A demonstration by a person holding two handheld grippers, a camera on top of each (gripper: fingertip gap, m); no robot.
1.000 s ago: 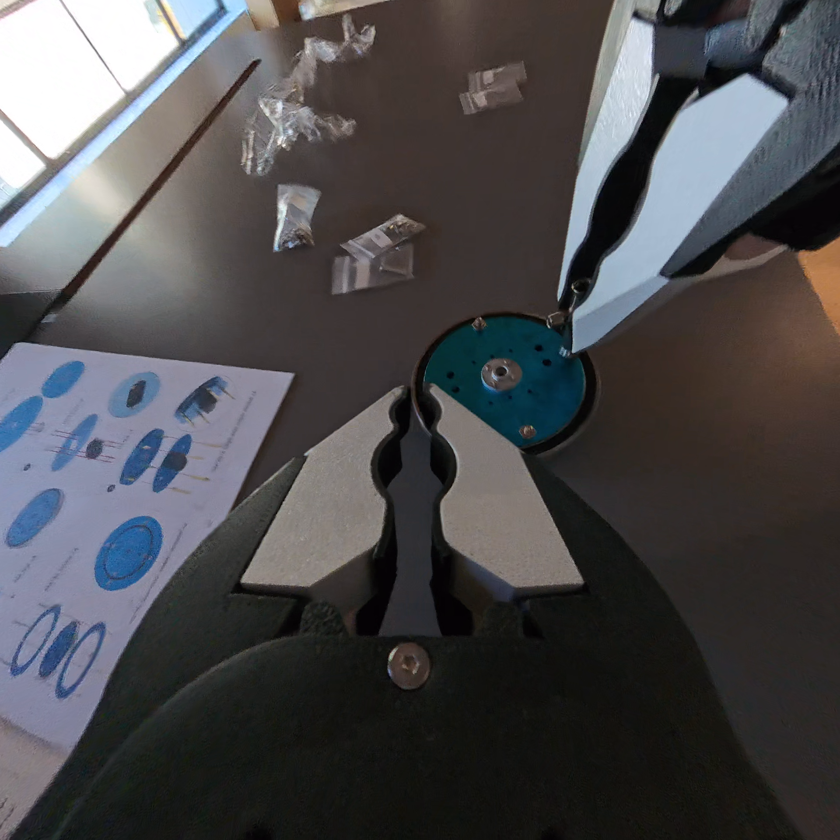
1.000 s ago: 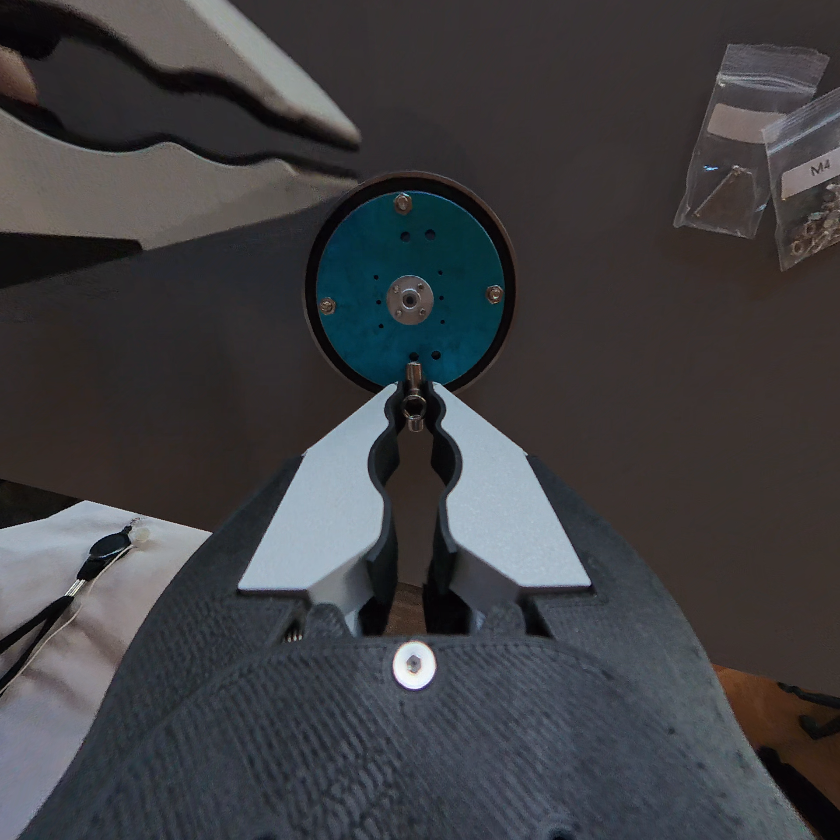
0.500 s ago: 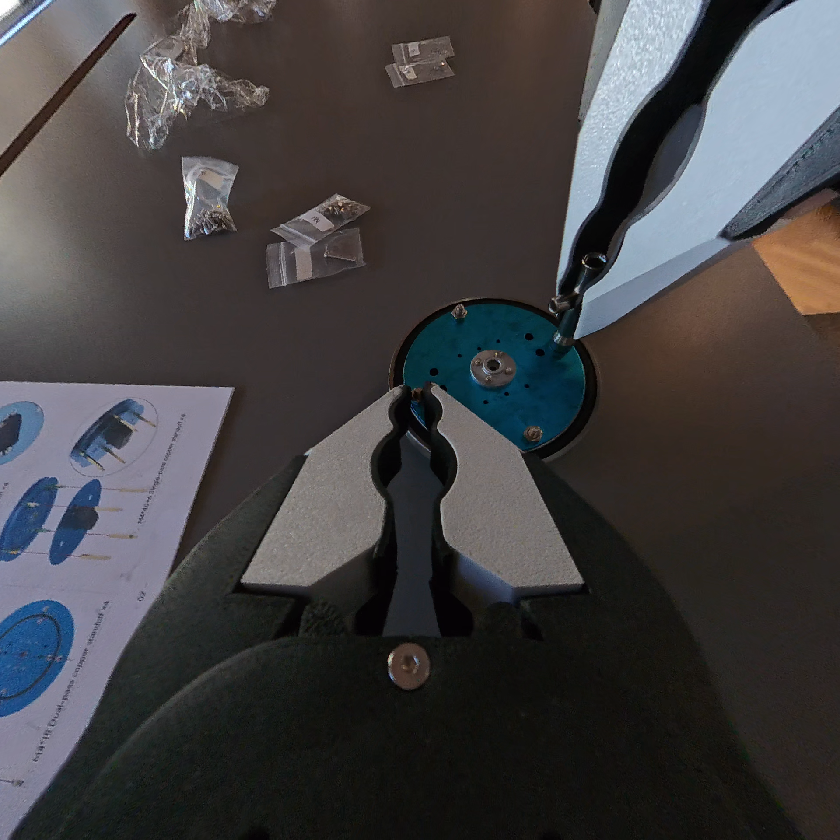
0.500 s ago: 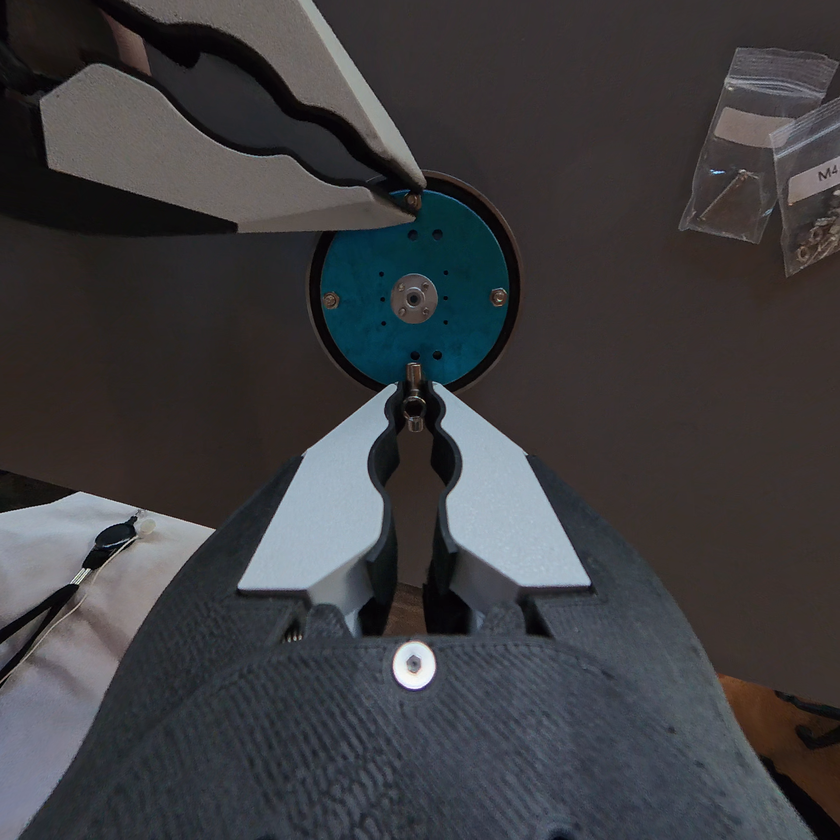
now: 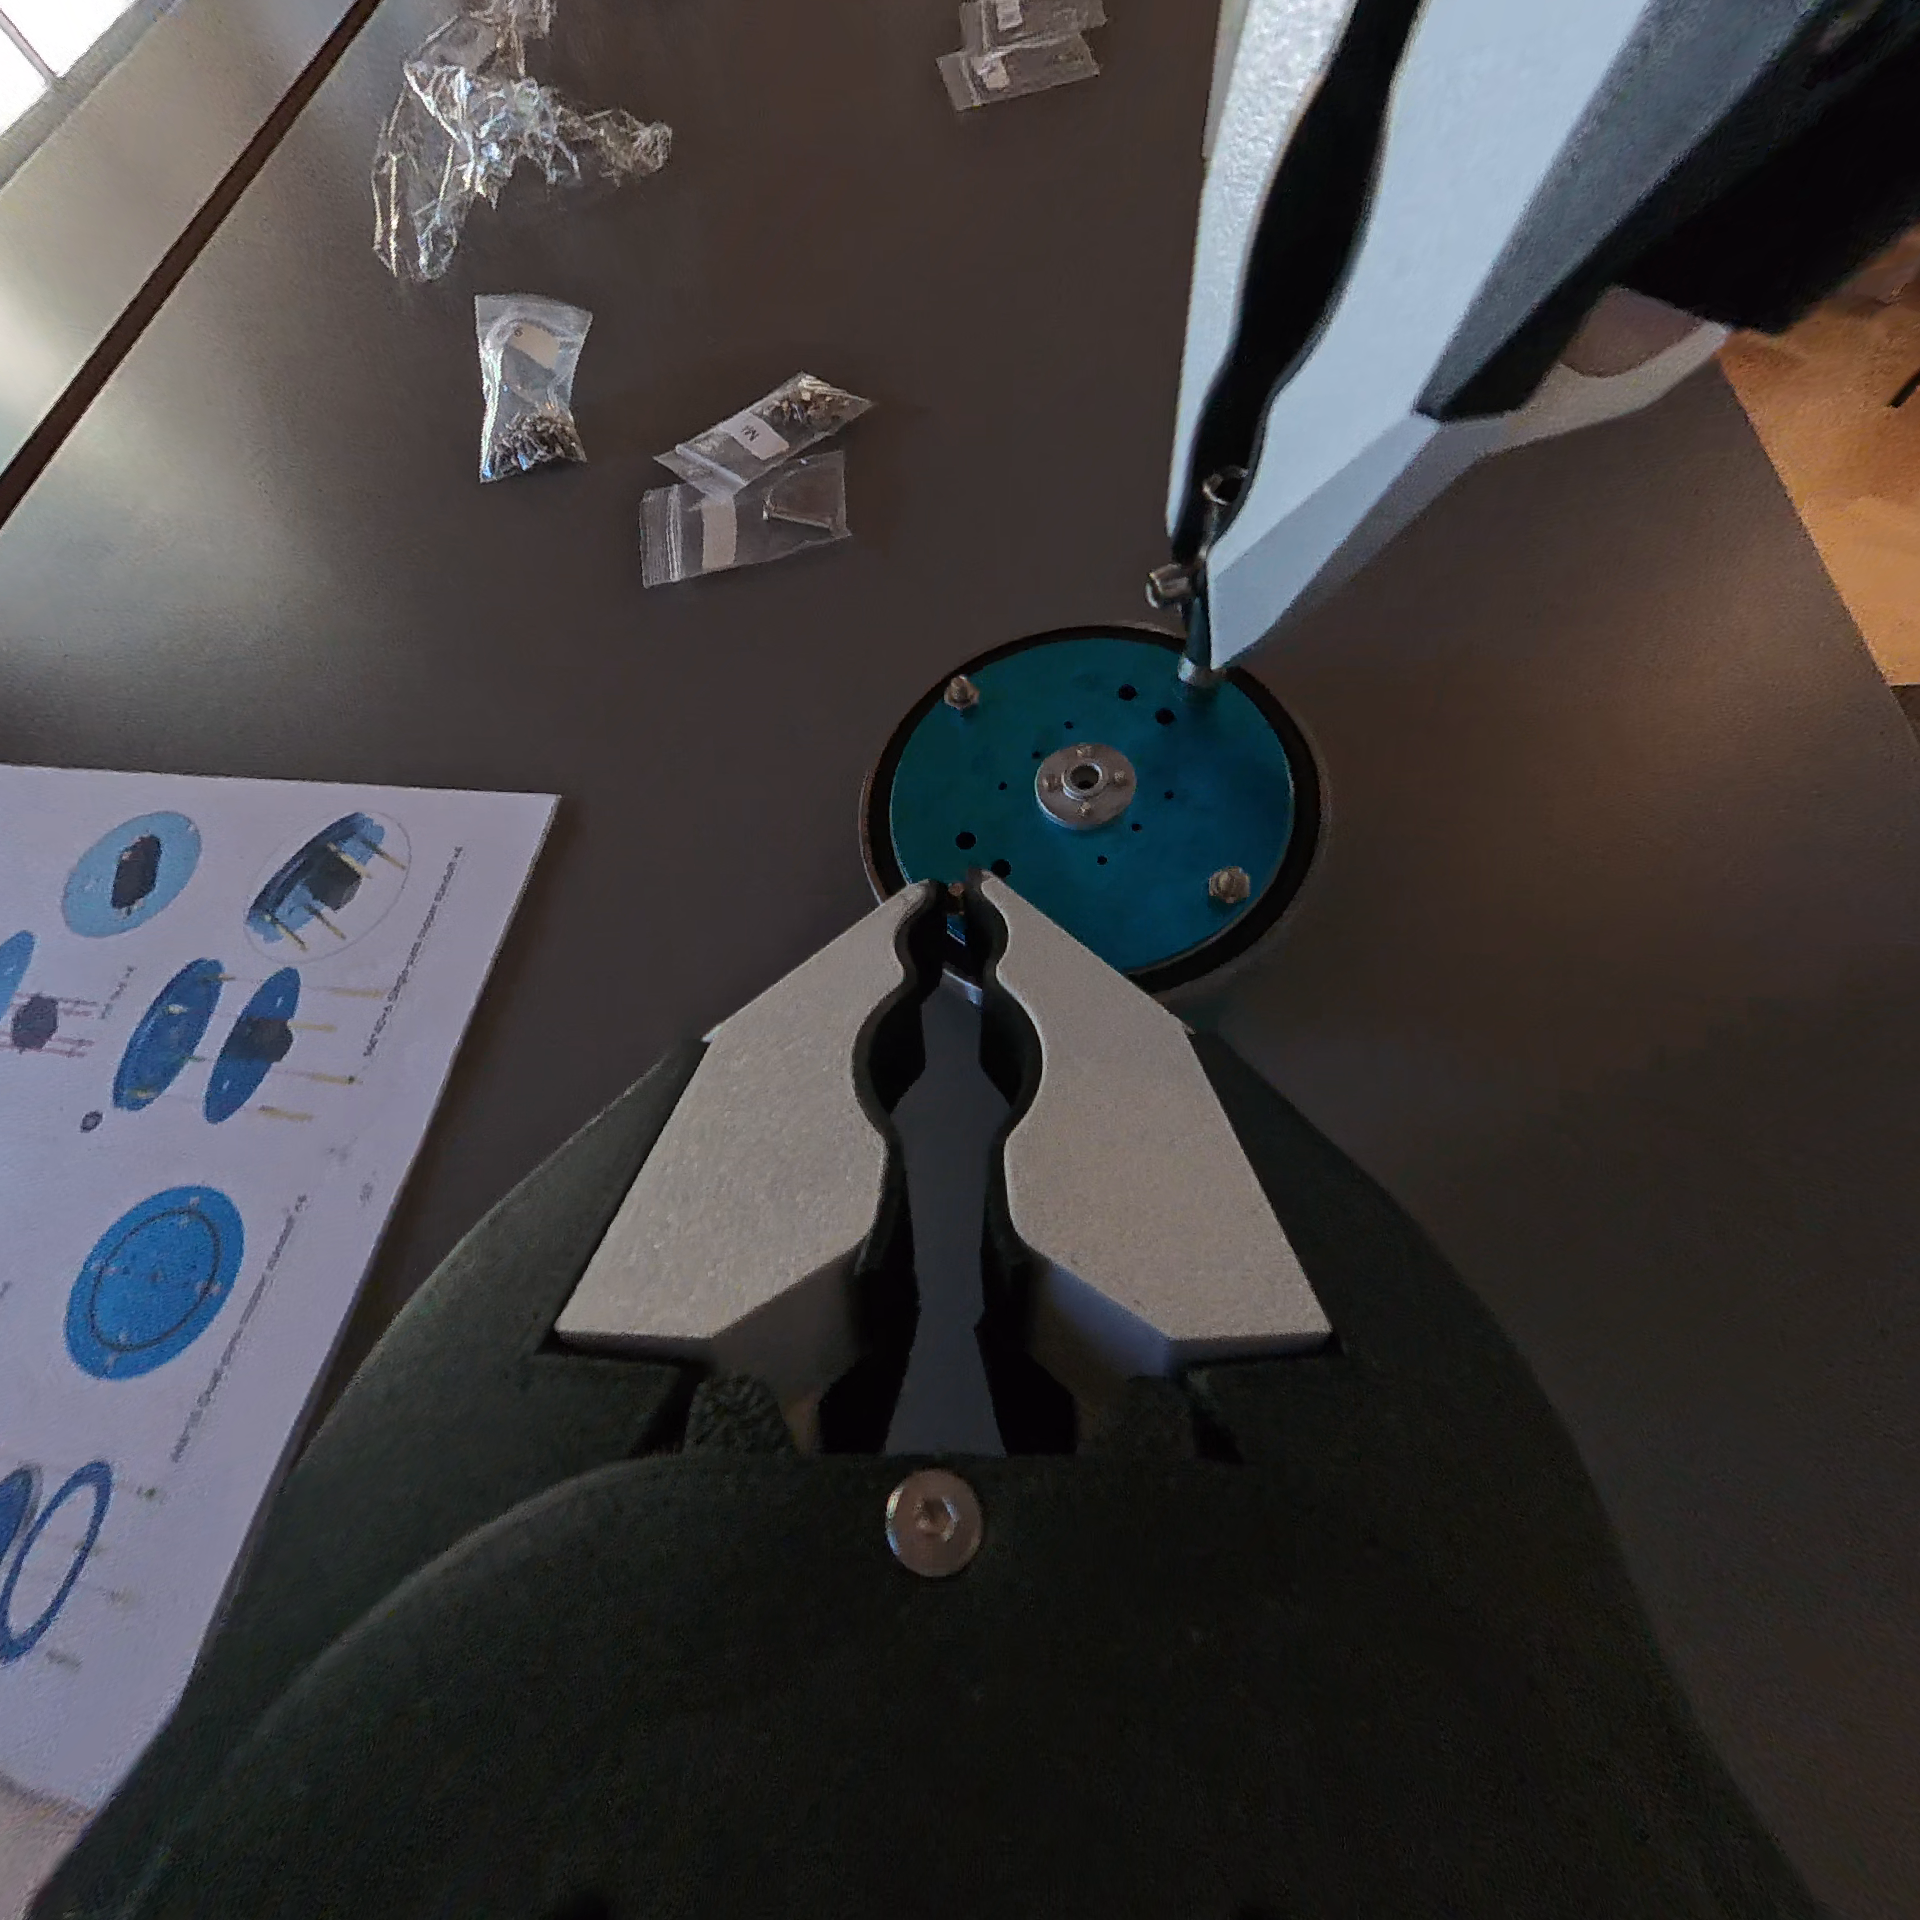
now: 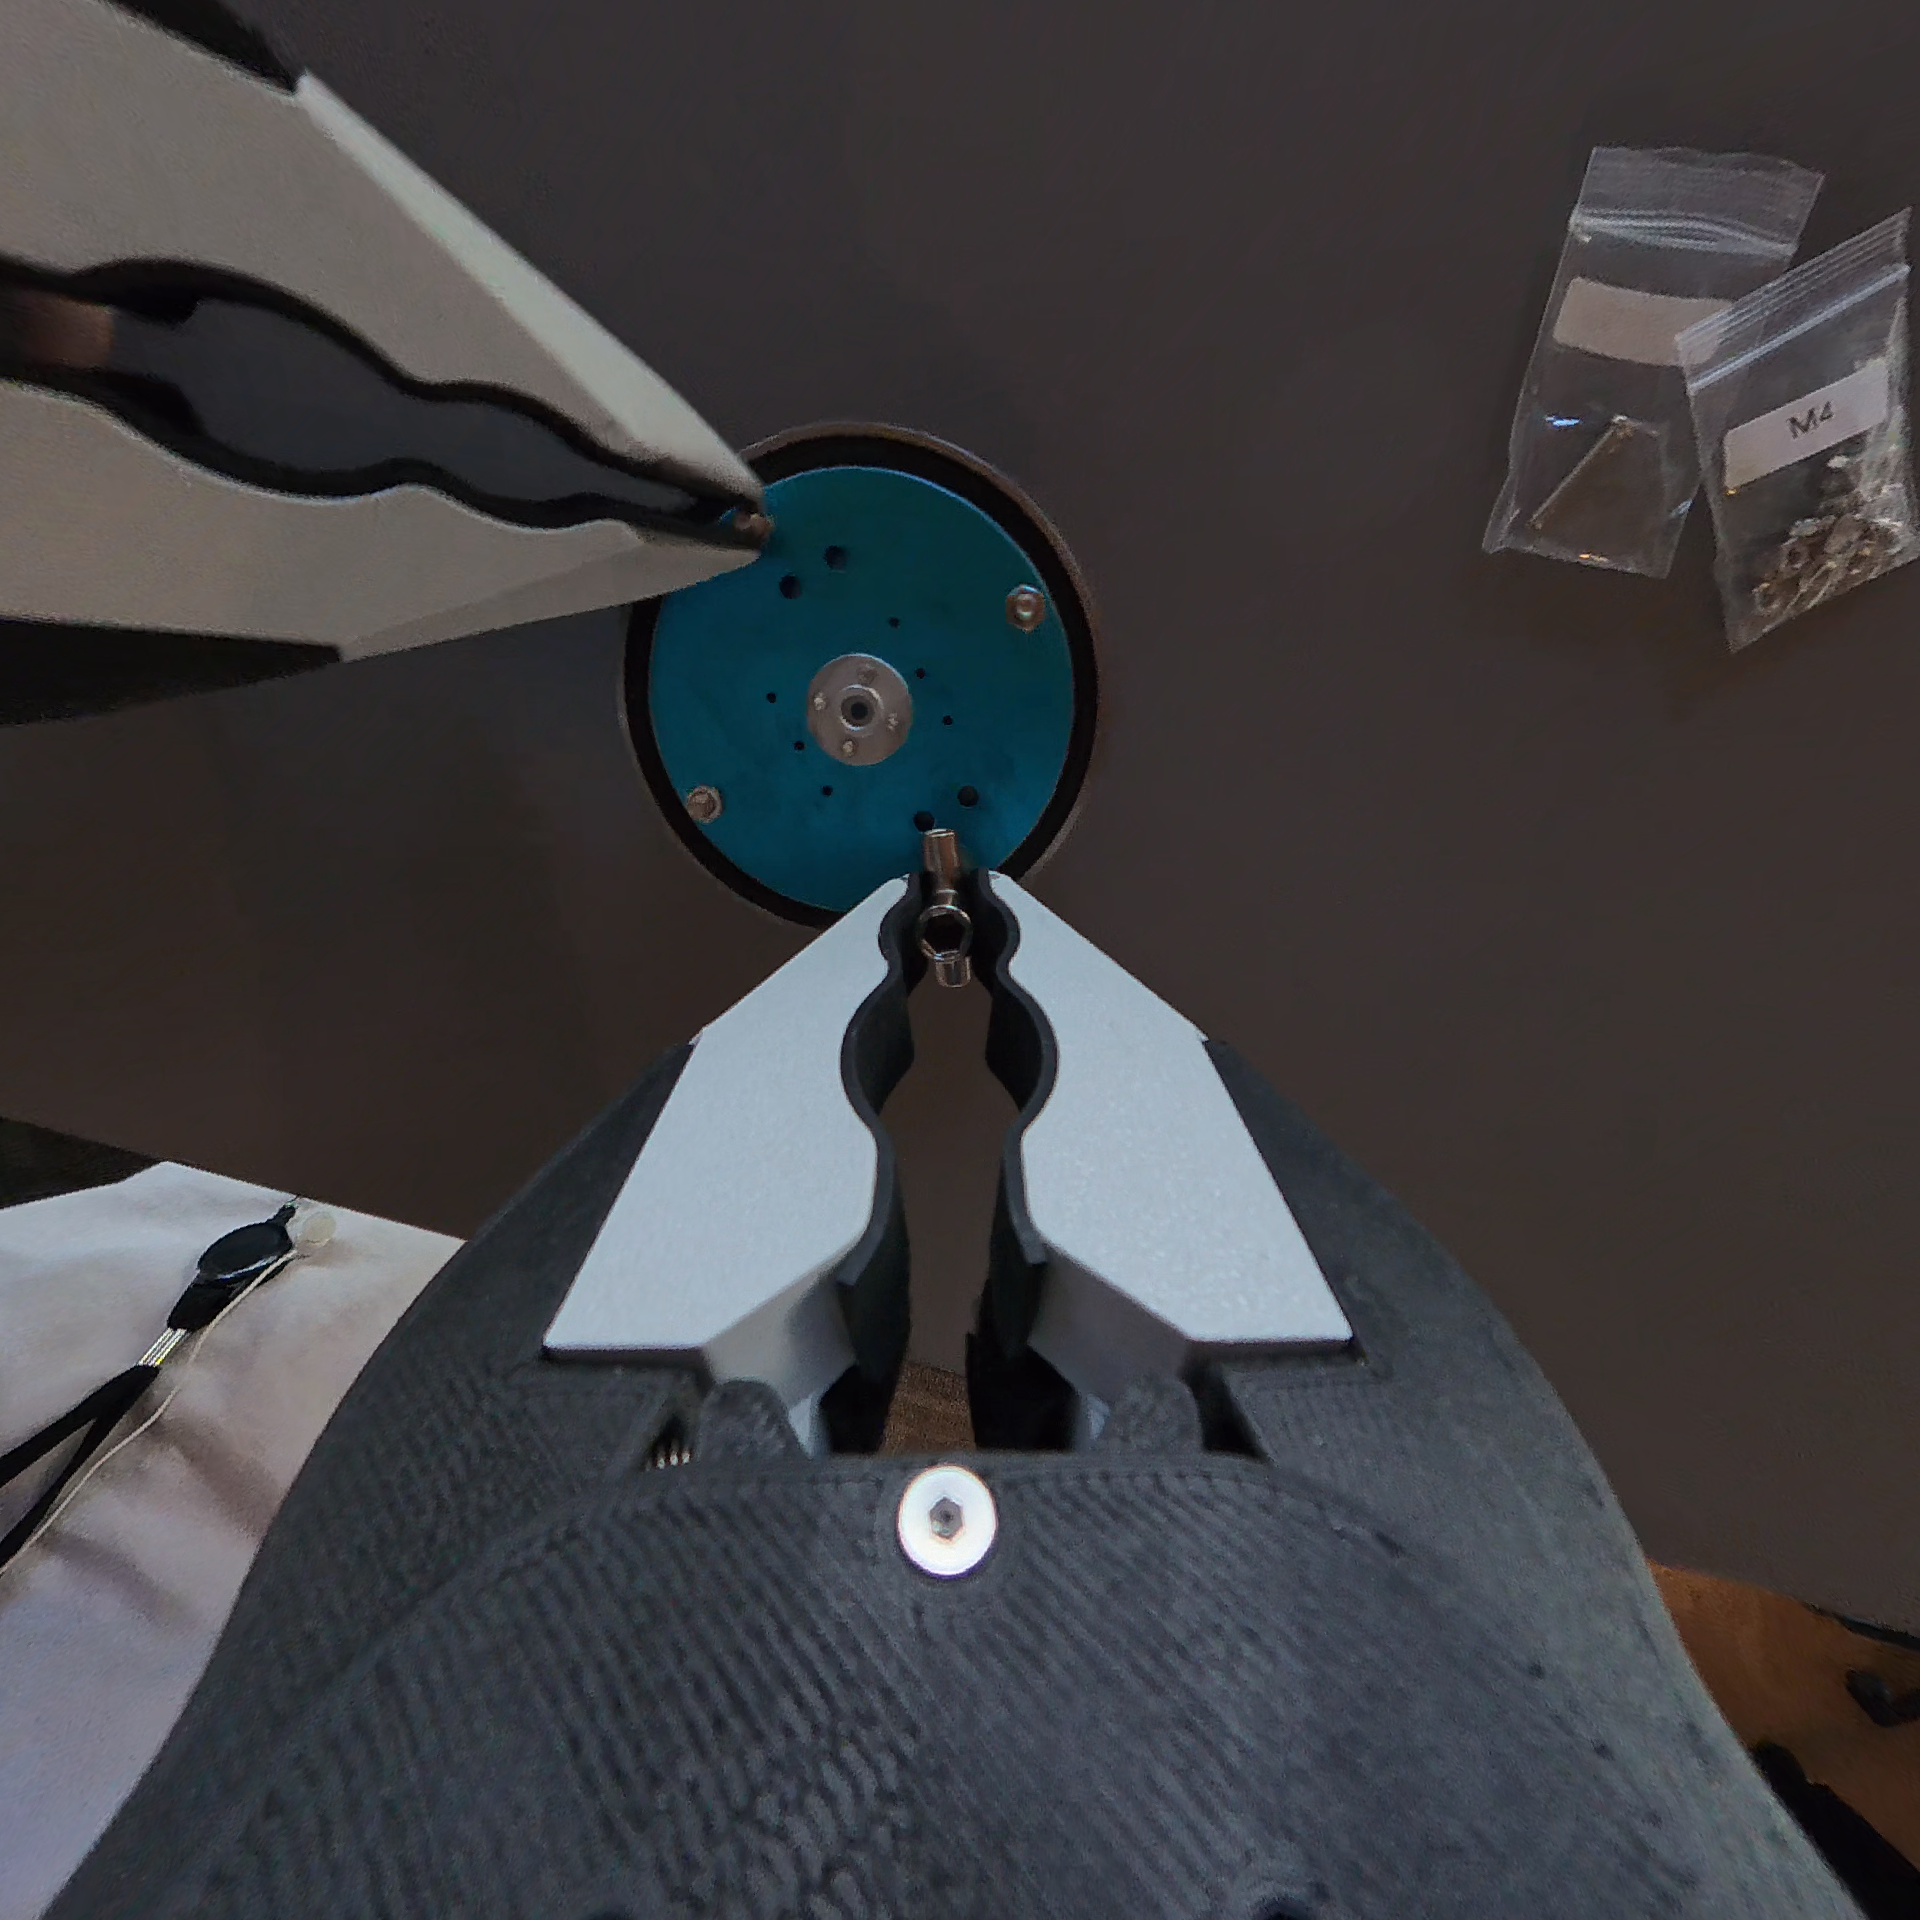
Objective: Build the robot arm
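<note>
Fingertips of the right gripper (image 6: pixel 948 883) pinch a small silver socket tool (image 6: pixel 943 914), a short metal piece with cross arms, whose lower end stands on the near rim of a round blue disc (image 6: pixel 914 634). The disc lies flat on a dark table (image 6: pixel 1351 935), ringed by a dark rim, with a silver hub (image 6: pixel 858 710) at its centre and small nuts standing up near its edge. Directly ahead of this gripper, across the disc, the left gripper (image 6: pixel 750 520) comes in from the left and meets the disc's far edge, its tips pressed together on a small nut or stud there; how firmly it grips I cannot tell. Ahead and to the right lie two clear zip bags (image 6: pixel 1704 343) of small hardware, overlapping each other, well apart from the disc. Behind and to the left, pale cloth (image 6: pixel 135 1455) carries a black cord.

Seen from the left gripper (image 5: pixel 958 891), its two tips nearly meet at the disc's (image 5: pixel 1143 831) near edge, and the small stud between them is mostly hidden. Opposite it the right gripper (image 5: pixel 1195 582) descends steeply, with the socket tool (image 5: pixel 1190 603) in its tips. Left of the left gripper lies a white sheet (image 5: pixel 312 1039) printed with blue disc drawings. Farther ahead and to the left sit several clear bags (image 5: pixel 748 488) of parts and crumpled clear wrap (image 5: pixel 488 135).
</note>
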